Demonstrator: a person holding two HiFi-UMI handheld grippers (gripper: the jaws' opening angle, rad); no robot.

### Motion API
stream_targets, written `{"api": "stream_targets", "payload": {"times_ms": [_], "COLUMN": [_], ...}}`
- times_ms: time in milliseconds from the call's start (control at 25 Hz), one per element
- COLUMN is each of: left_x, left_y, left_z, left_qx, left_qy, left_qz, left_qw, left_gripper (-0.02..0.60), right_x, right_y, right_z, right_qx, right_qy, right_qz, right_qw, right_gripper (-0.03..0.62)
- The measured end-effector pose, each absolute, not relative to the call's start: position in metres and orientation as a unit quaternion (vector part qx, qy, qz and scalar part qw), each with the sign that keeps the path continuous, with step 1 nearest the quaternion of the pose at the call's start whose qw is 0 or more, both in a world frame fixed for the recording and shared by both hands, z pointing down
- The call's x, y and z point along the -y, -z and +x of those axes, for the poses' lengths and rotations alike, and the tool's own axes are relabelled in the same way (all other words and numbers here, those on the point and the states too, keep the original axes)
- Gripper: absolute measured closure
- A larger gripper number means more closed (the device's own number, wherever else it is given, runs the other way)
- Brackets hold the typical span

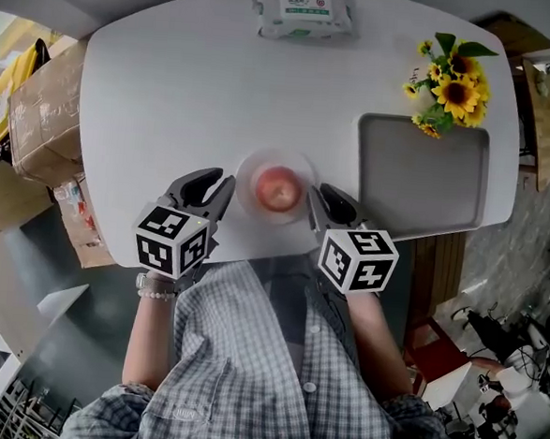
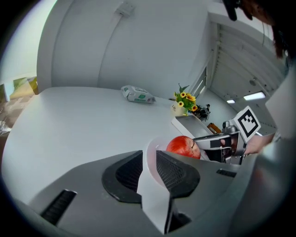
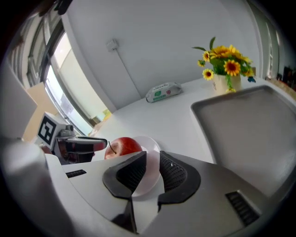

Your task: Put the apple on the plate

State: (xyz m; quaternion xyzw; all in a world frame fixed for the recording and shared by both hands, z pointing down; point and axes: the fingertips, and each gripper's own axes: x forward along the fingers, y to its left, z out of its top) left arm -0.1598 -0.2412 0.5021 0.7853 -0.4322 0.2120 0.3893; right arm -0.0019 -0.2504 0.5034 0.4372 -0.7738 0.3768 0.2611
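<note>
Already the glossy red apple (image 1: 278,188) is sitting in the round white plate (image 1: 250,170) on the smooth desk (image 1: 171,94); left tool (image 1: 216,189) and right tool (image 1: 325,200) are flanking it, released.

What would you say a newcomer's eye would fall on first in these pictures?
The red apple sitting on a small white plate at the near edge of the table, flanked by the left gripper and the right gripper, both with jaws apart. Next, the sunflower bouquet at the far right corner, behind a grey tray.

Likely an office workroom (cardboard boxes (image 1: 43,113) beside white table (image 1: 171,94)).
</note>
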Motion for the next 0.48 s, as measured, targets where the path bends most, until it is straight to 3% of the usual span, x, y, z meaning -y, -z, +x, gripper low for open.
{"api": "stream_targets", "payload": {"times_ms": [120, 480], "left_x": [0.235, 0.222], "left_y": [-0.514, -0.539], "left_z": [-0.157, -0.152], "left_qx": [0.424, 0.418], "left_qy": [-0.219, -0.226], "left_qz": [0.78, 0.759], "left_qw": [0.405, 0.446], "left_gripper": [0.503, 0.5], "right_x": [0.245, 0.232], "right_y": [-0.515, -0.536], "right_z": [-0.002, -0.002], "right_qx": [0.759, 0.738], "right_qy": [-0.408, -0.44], "right_qz": [0.43, 0.421], "right_qw": [0.268, 0.289], "right_gripper": [0.508, 0.505]}}
